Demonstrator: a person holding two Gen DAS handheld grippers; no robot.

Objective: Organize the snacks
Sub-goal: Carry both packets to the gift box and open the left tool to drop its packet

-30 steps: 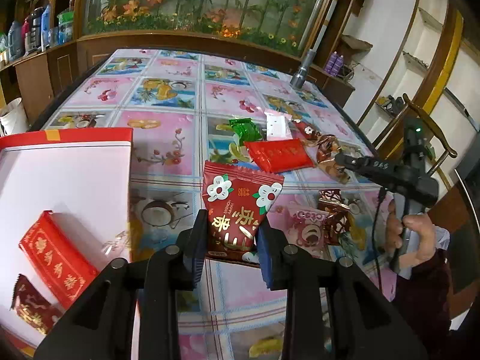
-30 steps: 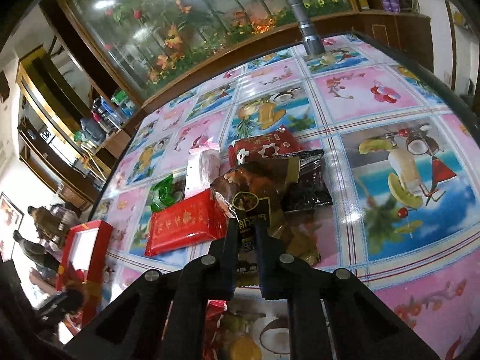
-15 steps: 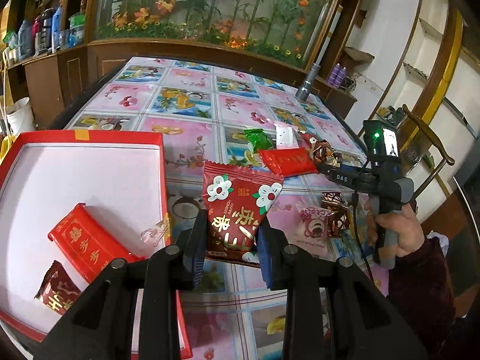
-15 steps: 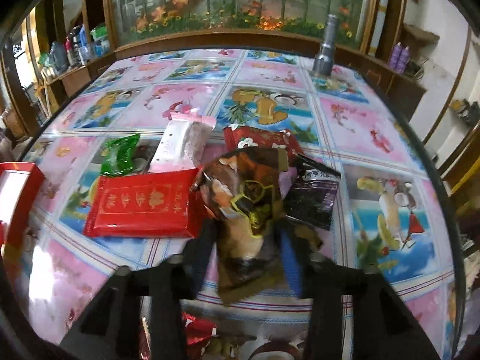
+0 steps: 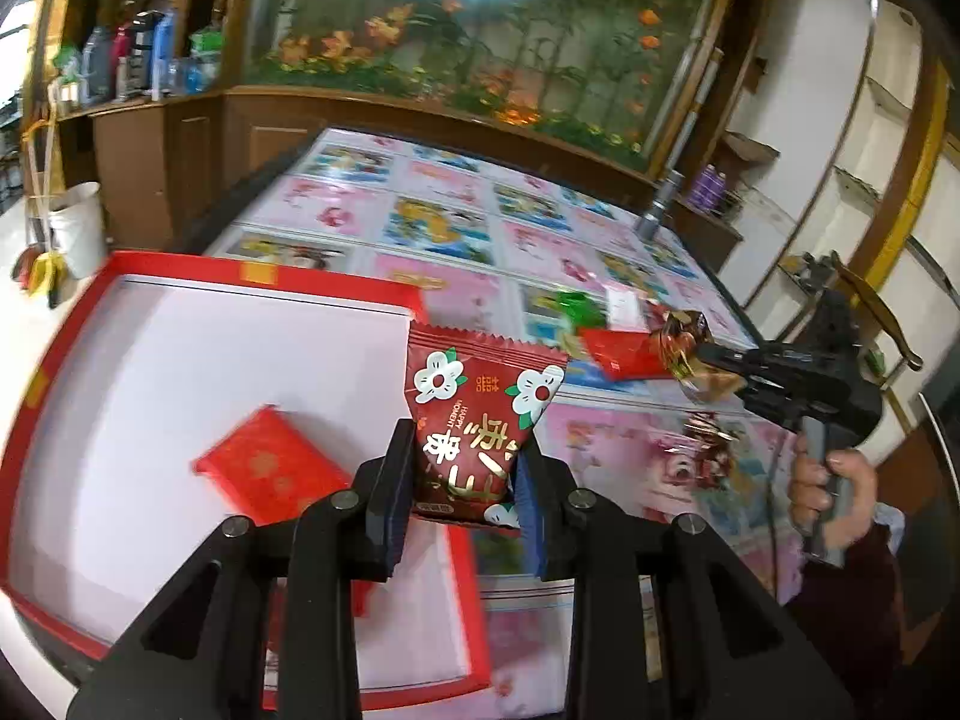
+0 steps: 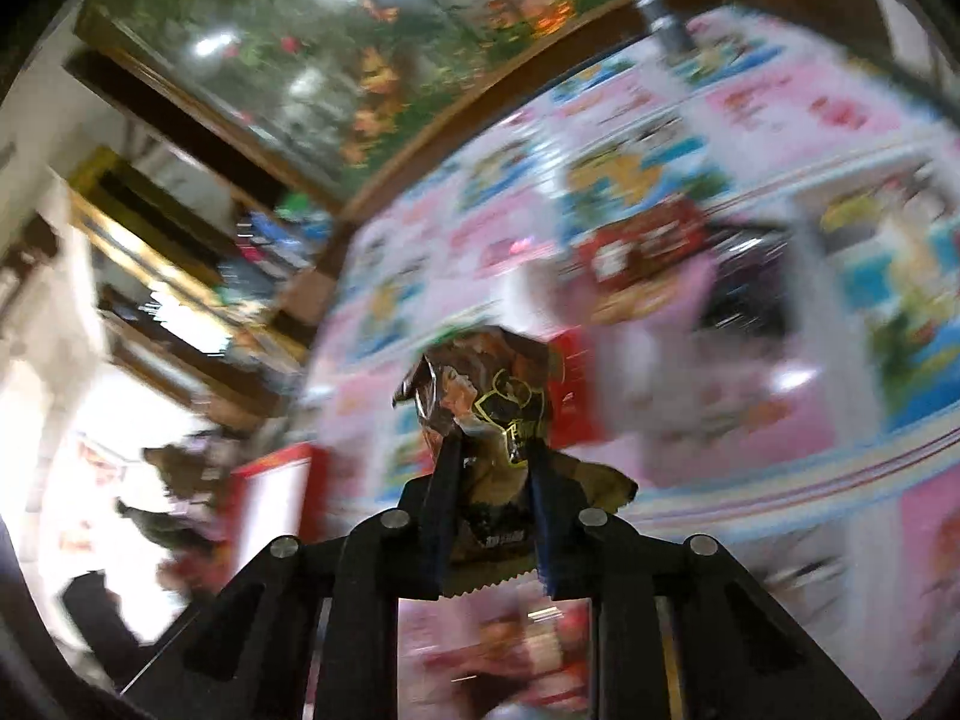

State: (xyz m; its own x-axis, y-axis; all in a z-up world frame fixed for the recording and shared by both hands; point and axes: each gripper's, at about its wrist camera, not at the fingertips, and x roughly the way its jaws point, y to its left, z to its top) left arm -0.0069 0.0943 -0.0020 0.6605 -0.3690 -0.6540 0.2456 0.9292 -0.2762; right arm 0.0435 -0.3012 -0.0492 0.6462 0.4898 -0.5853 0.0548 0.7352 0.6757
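Dangling over the corner of a red-rimmed box (image 5: 384,297), a dark red flowered snack packet (image 5: 474,420) sits pinched between the pads of the left gripper (image 5: 462,492). One flat red packet (image 5: 270,468) already lies on the box's white floor. Off to the right, the right gripper (image 6: 492,468) — its jaws closing — has a crumpled brown wrapper (image 6: 486,396) between them, lifted above the remaining snacks on the fruit-patterned tablecloth (image 5: 444,222). A hand (image 5: 828,492) grips its handle.

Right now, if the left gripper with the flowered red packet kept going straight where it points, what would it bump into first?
Probably the red box: the left gripper, shut on the flowered packet, tilts down over its right rim. Depth is unclear.
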